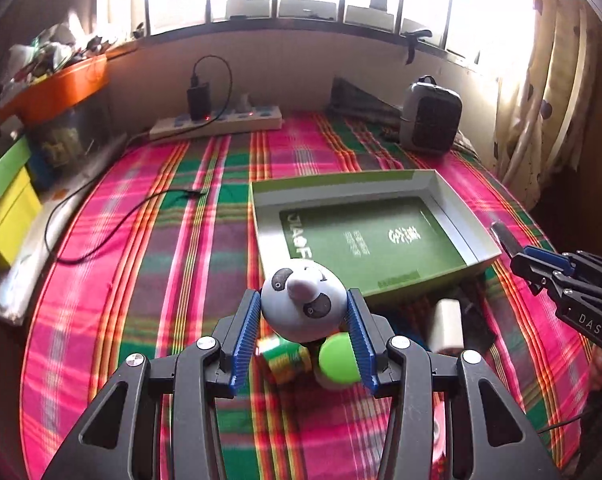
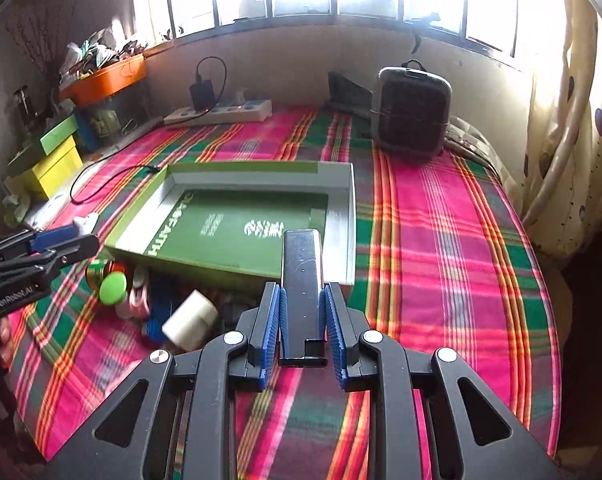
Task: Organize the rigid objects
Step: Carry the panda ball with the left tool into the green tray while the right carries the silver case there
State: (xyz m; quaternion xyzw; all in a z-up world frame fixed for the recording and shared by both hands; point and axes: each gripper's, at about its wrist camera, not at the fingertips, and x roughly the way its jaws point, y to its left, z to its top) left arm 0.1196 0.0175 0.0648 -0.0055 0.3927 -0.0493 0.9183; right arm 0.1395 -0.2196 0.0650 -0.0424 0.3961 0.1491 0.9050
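Pale grey egg-shaped panda-face figure with black eye patches and a lilac nose (image 1: 303,304): clamped between the blue ribbed fingers of the left gripper (image 1: 305,334), lifted clear of the bed, in front of the box's near wall. Slim black rectangular bar with a glossy rounded end (image 2: 302,292): clamped lengthwise between the fingers of the right gripper (image 2: 303,328), its far end reaching over the near right corner of the box. Shallow open cardboard box, green outside, white walls, green printed floor (image 1: 453,204): lies flat on the bed, nothing inside it. Cluster on the bedcover just beside the box's near wall: white jar with a round bright green lid (image 1: 338,360); green-and-yellow striped tin (image 1: 287,356); cream cylindrical roll (image 1: 445,322); pink-and-white reel (image 2: 139,300); blue item beneath, kind unclear. Bedcover, pink, green and orange plaid (image 1: 141,280). Far side, near the wall: white power strip with a black charger plugged in (image 1: 217,120); grey and black portable heater (image 1: 431,118), upright. Left edge: yellow and green boxes (image 1: 9,208), stacked; orange tub of clutter (image 1: 57,88) above them. Black cable (image 1: 101,224), loose on the bedcover.
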